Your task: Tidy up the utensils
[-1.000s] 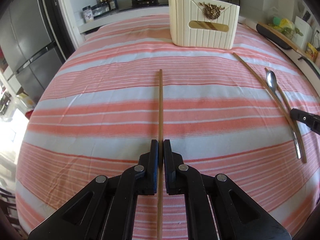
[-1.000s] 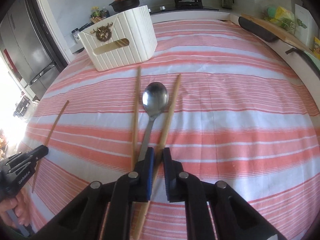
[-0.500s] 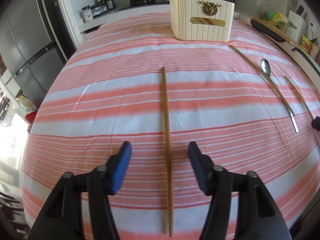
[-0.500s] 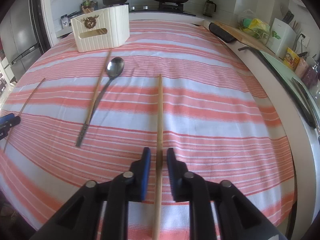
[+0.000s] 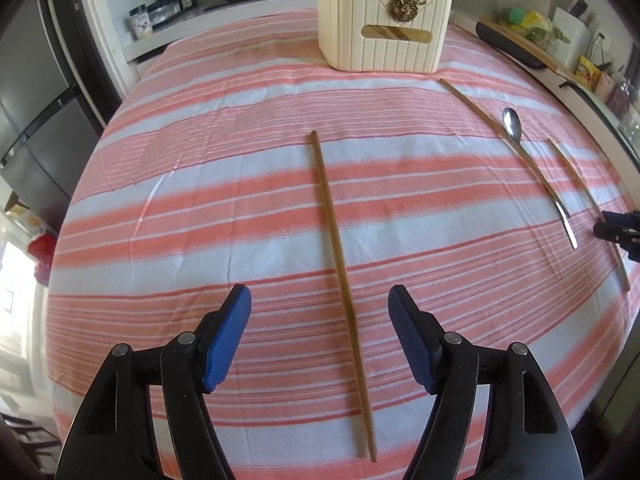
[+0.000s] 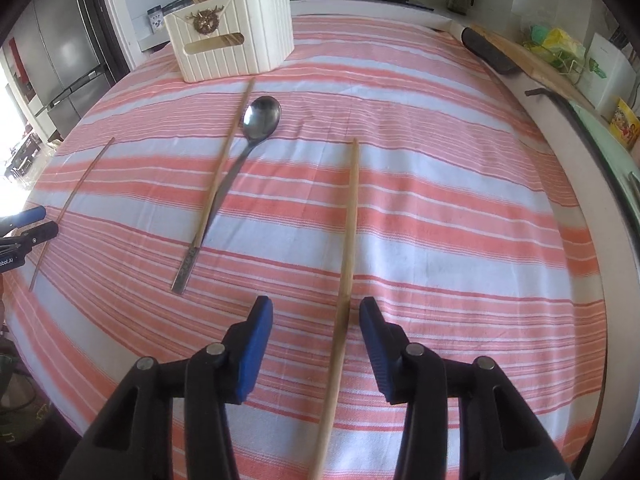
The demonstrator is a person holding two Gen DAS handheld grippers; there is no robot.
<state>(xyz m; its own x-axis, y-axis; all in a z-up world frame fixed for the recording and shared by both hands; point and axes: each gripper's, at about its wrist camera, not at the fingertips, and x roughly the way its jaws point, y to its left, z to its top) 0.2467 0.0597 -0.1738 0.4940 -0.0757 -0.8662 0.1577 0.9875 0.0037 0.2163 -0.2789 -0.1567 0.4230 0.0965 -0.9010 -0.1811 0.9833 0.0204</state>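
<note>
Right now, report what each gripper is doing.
Left gripper: jaws opening, holding nothing; a chopstick lies between them.
Right gripper: jaws opening, another chopstick lies released between them.

From where I'm steering, the table (image 6: 460,184) wears a coral-and-white striped cloth (image 5: 200,220). The white ribbed holder (image 6: 234,46) sits at the far end. Just in front of it lie a spoon (image 6: 256,128) and a chopstick (image 6: 228,156), touching side by side. A second chopstick (image 6: 348,240) lies nearer and to its right, a third (image 5: 340,280) (thinnest-looking from the right camera) well off to its left.
</note>
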